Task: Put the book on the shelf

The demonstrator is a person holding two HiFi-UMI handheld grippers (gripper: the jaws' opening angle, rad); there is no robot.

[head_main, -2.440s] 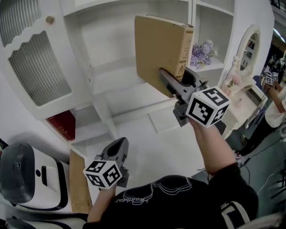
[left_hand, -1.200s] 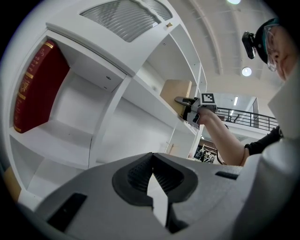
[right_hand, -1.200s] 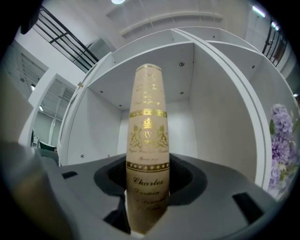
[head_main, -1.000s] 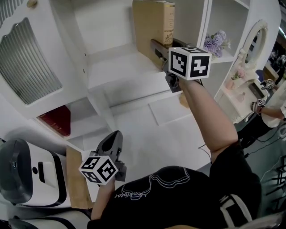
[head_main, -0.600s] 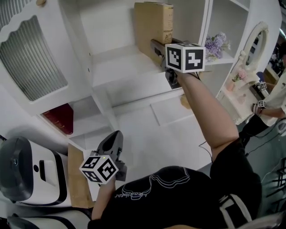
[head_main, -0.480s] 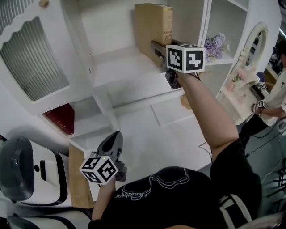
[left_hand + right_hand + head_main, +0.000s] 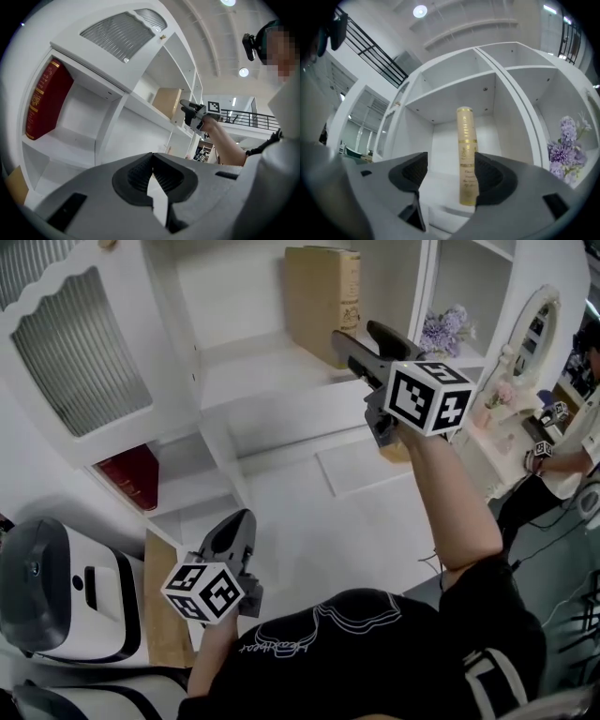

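White shelf (image 7: 253, 367): tan book (image 7: 323, 301) is stood upright in the upper bay. Judged stiff, weighty; best clamped across covers near spine. Right gripper (image 7: 356, 332): jaws being opened, book seen between, unpressed. Left gripper (image 7: 239, 526): closed, nothing held.

The book (image 7: 323, 296) stands upright in the shelf's (image 7: 253, 362) upper compartment, top centre of the head view. Flowers (image 7: 433, 331) sit in the compartment right of it. Another book (image 7: 129, 476) stands in a lower compartment, at left.
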